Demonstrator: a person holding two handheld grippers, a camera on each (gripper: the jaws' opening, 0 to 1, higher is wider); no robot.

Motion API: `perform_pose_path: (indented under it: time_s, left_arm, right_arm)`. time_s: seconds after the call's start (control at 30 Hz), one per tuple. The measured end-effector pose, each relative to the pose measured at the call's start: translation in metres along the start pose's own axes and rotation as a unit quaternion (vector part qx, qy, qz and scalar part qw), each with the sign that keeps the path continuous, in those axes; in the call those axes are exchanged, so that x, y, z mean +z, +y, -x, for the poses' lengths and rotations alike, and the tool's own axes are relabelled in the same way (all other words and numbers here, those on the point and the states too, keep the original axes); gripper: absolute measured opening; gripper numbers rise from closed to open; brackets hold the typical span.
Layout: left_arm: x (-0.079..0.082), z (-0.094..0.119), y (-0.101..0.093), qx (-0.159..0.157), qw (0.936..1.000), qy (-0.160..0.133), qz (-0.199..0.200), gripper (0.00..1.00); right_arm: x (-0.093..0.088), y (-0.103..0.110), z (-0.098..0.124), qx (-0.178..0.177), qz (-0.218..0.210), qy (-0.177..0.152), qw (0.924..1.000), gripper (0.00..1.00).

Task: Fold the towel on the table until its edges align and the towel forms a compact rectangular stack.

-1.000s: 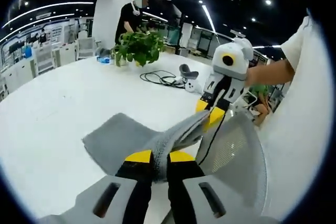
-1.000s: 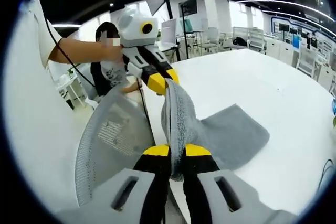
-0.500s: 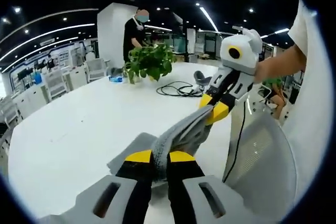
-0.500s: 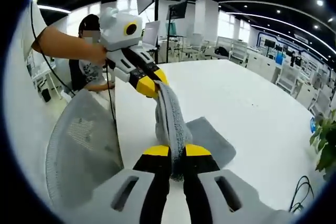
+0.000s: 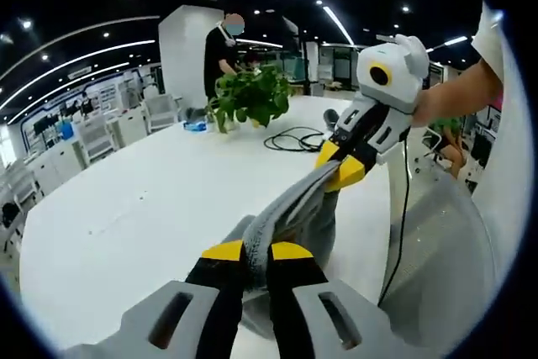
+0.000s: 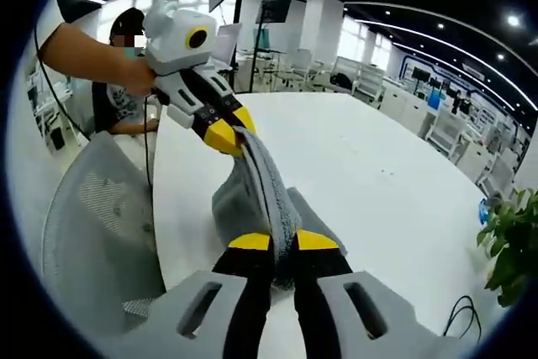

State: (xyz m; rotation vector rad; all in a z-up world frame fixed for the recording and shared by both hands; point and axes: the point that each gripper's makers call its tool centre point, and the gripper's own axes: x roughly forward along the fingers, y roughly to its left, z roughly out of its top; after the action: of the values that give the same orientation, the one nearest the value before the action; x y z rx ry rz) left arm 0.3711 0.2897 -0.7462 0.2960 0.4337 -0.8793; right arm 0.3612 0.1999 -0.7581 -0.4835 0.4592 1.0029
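Both grippers are up off the counter (image 5: 126,208) with the grey towel (image 5: 290,208) strung between them. The left gripper (image 5: 256,251) has its jaws clenched on 1 end of the towel's edge, and the right gripper (image 5: 340,170), seen across from it, bites the other end with its yellow tips. From the right gripper view it's the same story mirrored: the right gripper (image 6: 283,243) clamps the near corner while the left gripper (image 6: 225,134) pinches the far one. The edge between them runs fairly taut, which I'd say is the point: a held edge can be carried over as a straight line so it lands square on the opposite edge. The rest of the towel (image 6: 244,199) hangs down and trails onto the white counter (image 6: 378,182) near its edge, beside a mesh chair back (image 6: 101,233). Further off sit a potted plant (image 5: 250,97) and a coil of black cable (image 5: 294,138), well clear of the work. The fold looks midway, lifted but not laid down.
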Motion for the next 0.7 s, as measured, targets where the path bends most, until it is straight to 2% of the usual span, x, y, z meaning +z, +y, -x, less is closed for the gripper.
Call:
perform_pose_path:
  time_s: [0.3, 0.5, 0.7]
  left_arm:
    - [-0.013, -0.009, 0.007, -0.004, 0.9998, 0.018, 0.009, 0.09]
    - [-0.027, -0.016, 0.013, -0.011, 0.9990, 0.038, 0.020, 0.09]
    - [-0.040, -0.022, 0.012, -0.016, 0.9979, 0.058, 0.024, 0.09]
  right_arm:
    - [-0.007, -0.010, -0.014, 0.000, 0.031, 0.015, 0.9994, 0.07]
    - [-0.015, -0.015, -0.025, 0.006, 0.055, 0.034, 0.9979, 0.07]
    - [-0.024, -0.015, -0.035, 0.016, 0.062, 0.052, 0.9966, 0.07]
